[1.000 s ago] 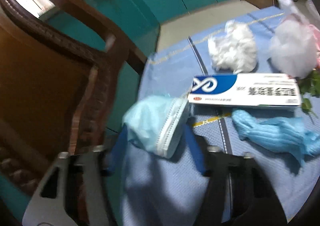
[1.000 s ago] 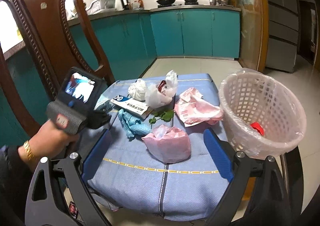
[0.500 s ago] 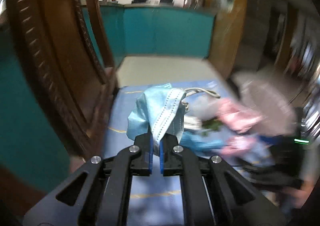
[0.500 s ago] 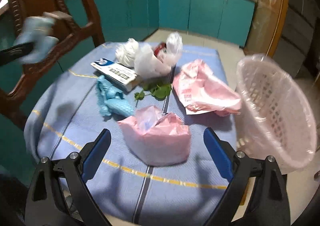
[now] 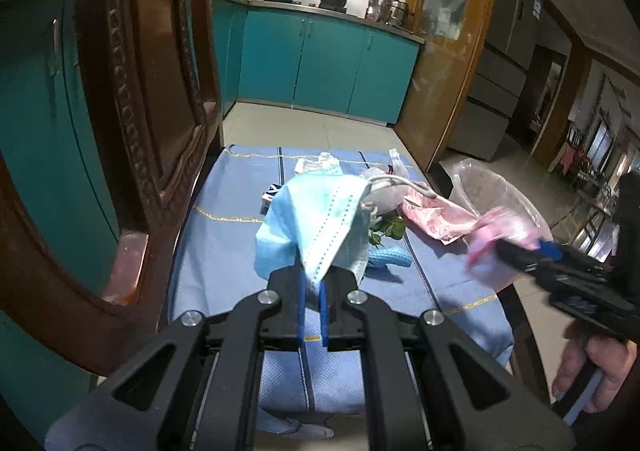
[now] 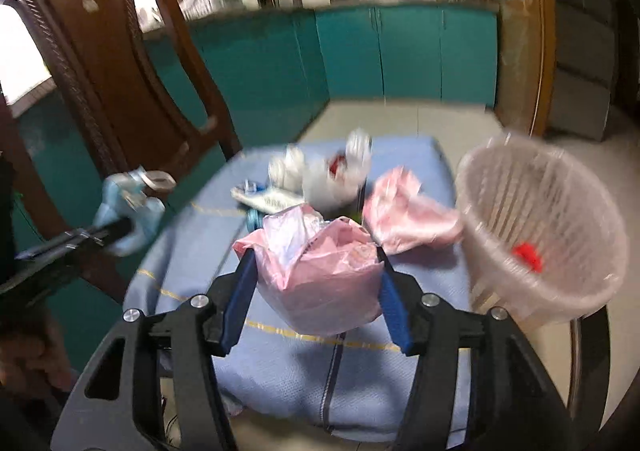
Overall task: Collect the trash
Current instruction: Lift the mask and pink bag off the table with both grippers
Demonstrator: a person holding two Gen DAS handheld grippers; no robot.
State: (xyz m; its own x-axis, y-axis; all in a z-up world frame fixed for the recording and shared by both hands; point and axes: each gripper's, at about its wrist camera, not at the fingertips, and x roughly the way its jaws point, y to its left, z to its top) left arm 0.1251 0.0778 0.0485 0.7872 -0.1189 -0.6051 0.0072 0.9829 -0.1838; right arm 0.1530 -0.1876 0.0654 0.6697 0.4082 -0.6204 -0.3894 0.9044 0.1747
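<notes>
Nearest in the left wrist view, the left hand-held gripper [image 5: 313,291] has its blue pads pressed together on the lower edge of a crumpled blue face mask [image 5: 316,223], which hangs up and forward from the pinch, clear of the desk [image 5: 224,243] with its blue cloth. In the right wrist view, the right hand-held gripper [image 6: 316,287] has its jaws closing around a puffy pink plastic bag [image 6: 320,271]; the blue pads sit against its two sides, and the bag appears lifted off the cloth, though blur makes the contact hard to judge.

The relation that matters is where the basket [image 6: 576,291] lies. It stands at the desk's right edge, just right of and slightly beyond the right hand-held gripper, its mouth tilted toward the camera with a small red scrap inside. So the pink bag looks like a short sideways carry from the rim. The mask is on the far side: in the left wrist view the basket [image 5: 480,179] is well off to the right, past the right hand-held gripper, so the left hand would have to cross the width of the desk.

Farther back on the cloth lie a blue crumpled glove [image 5: 390,257], green leaves [image 5: 386,229], a pink wrapper [image 6: 408,211], a boxed packet [image 6: 260,199] and white bags [image 6: 332,179], all untouched. A wooden chair [image 6: 120,63] stands at the left.
</notes>
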